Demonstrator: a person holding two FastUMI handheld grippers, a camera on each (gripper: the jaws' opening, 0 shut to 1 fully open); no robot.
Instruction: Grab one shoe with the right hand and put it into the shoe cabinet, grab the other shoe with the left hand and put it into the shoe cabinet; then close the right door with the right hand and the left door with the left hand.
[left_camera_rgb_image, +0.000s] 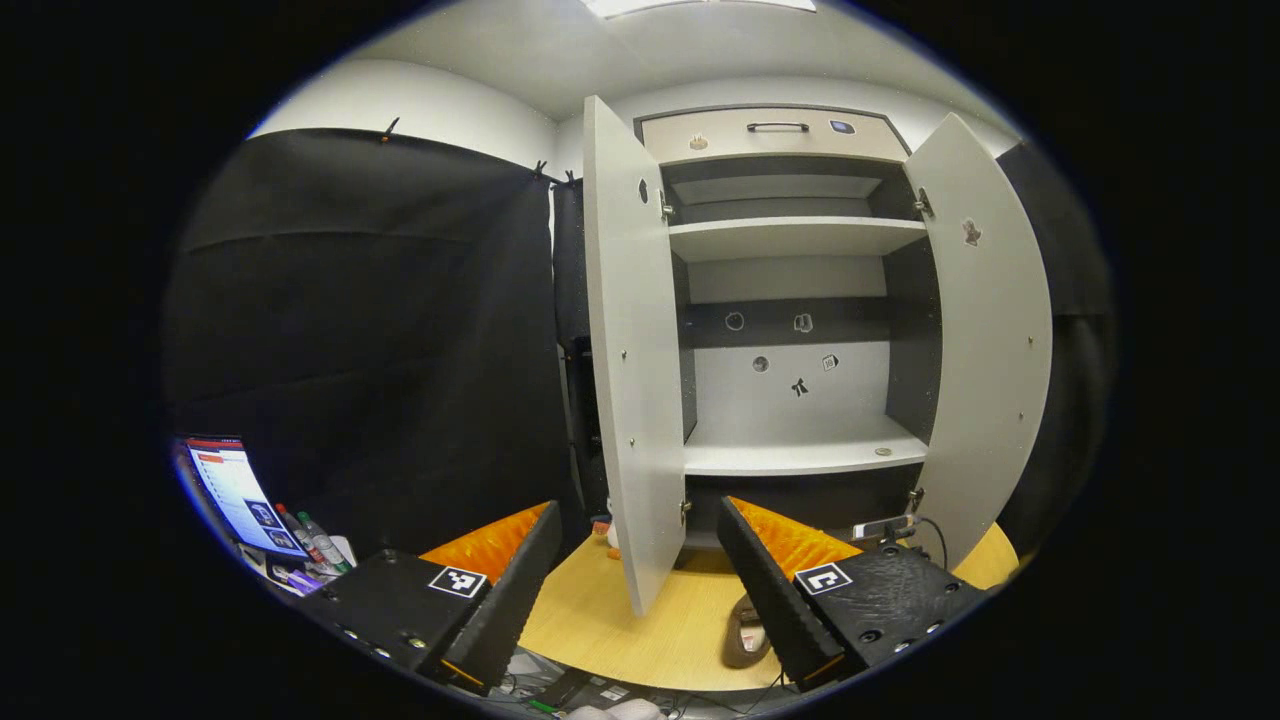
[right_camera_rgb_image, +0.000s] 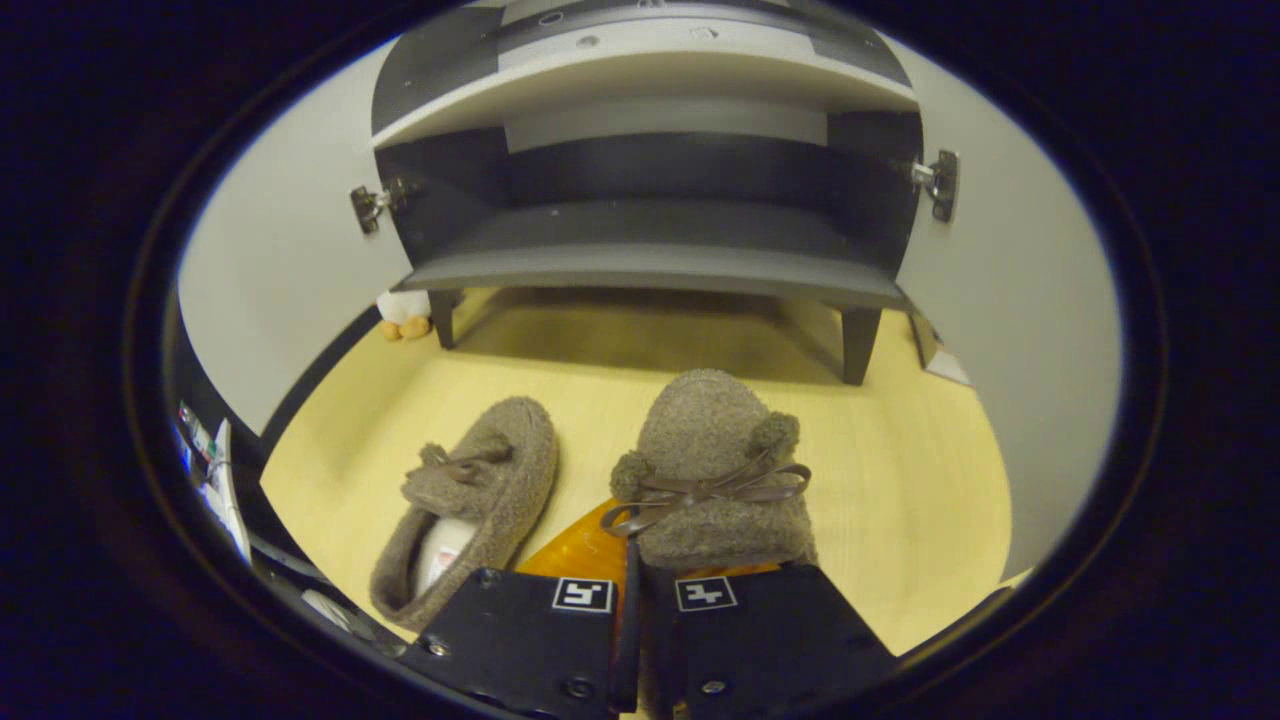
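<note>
With both doors (left_camera_rgb_image: 630, 350) standing wide, the cabinet (left_camera_rgb_image: 790, 240) is offering bare shelves, so neither shoe is stowed yet; in the right gripper view the right gripper (right_camera_rgb_image: 630, 560) is sitting low over the yellow counter (right_camera_rgb_image: 900, 480), its jaws drawn nearly together and apparently pinching the heel edge of the near shoe (right_camera_rgb_image: 715, 470), toe pointing at the cabinet, likely so it can slide straight onto the lowest shelf (right_camera_rgb_image: 650, 265); the other shoe (right_camera_rgb_image: 470, 510) is lying just beside it, apart from it, waiting for the other hand; in the left gripper view the left gripper (left_camera_rgb_image: 640, 580) is hovering back from the cabinet, jaws spread and empty, seemingly keeping clear while the right hand is working.
</note>
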